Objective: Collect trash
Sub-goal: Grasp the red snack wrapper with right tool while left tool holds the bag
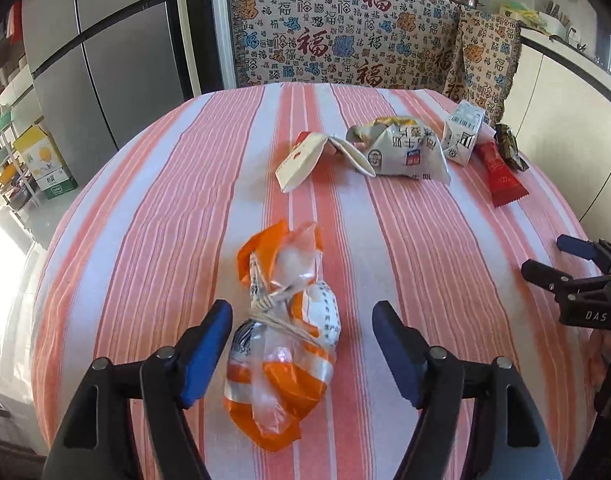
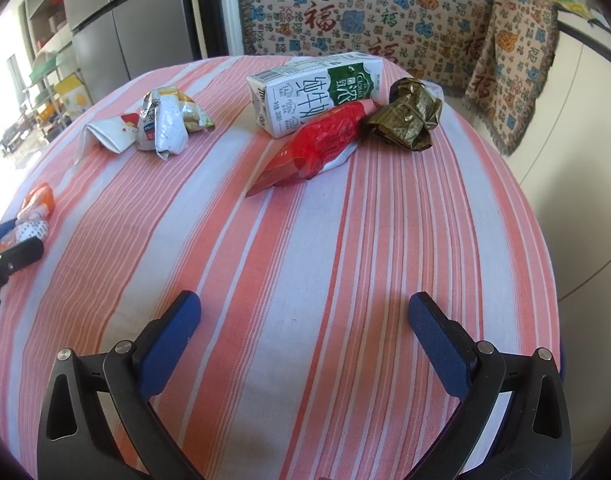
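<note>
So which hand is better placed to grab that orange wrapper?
Left. The orange wrapper lies between the open fingers of the left gripper, which seems to need only to close. The right gripper is open over bare tablecloth, with the wrapper far off to its side.

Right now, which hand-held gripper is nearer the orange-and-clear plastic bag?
Left. The left hand-held gripper straddles the orange-and-clear plastic bag, jaws open. The right hand-held gripper sits off to its side, over bare tablecloth.

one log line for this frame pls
left tongs: open, straddling orange wrapper | right tongs: open, empty | milk carton, red wrapper on table
</note>
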`<state>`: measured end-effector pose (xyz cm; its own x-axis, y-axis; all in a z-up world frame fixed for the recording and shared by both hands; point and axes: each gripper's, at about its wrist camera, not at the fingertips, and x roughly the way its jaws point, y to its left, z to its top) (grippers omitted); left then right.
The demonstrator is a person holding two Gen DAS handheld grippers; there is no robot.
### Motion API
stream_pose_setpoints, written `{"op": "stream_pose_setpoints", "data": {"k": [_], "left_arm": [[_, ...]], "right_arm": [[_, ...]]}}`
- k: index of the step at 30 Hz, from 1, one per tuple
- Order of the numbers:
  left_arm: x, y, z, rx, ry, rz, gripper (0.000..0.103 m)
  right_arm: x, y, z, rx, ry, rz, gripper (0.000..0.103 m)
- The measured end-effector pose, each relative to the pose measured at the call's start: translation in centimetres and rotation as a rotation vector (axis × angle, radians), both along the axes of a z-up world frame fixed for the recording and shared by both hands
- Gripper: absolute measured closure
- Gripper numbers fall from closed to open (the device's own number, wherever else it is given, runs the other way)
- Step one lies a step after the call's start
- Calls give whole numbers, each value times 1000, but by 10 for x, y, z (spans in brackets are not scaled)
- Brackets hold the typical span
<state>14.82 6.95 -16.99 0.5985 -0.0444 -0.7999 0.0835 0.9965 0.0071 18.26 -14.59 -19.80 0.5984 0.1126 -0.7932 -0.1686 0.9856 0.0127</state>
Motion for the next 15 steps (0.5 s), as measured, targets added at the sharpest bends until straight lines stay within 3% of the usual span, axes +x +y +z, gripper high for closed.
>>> {"op": "stream_pose_setpoints", "data": {"k": [3,6,11,12,14,15], "left_arm": [[-5,2,-7,22,-13,13,19],[-4,6,-7,2,-10,24,16],[-2,5,-7,8,-8,23,13],[-2,5,-7,7,-8,23,13],[-2,5,-7,5,-7,23,13],[-1,5,-7,5,-7,23,13]], "right_arm": [[1,-1,1,21,-3,-4,1],[11,-10,8,129,8,-35,1],[65,-1,22,167,54,-106,3],[76,1,21,163,65,-122,6],[95,3,16,132,78,-161,30],[100,5,14,85,66,-181,37]]}}
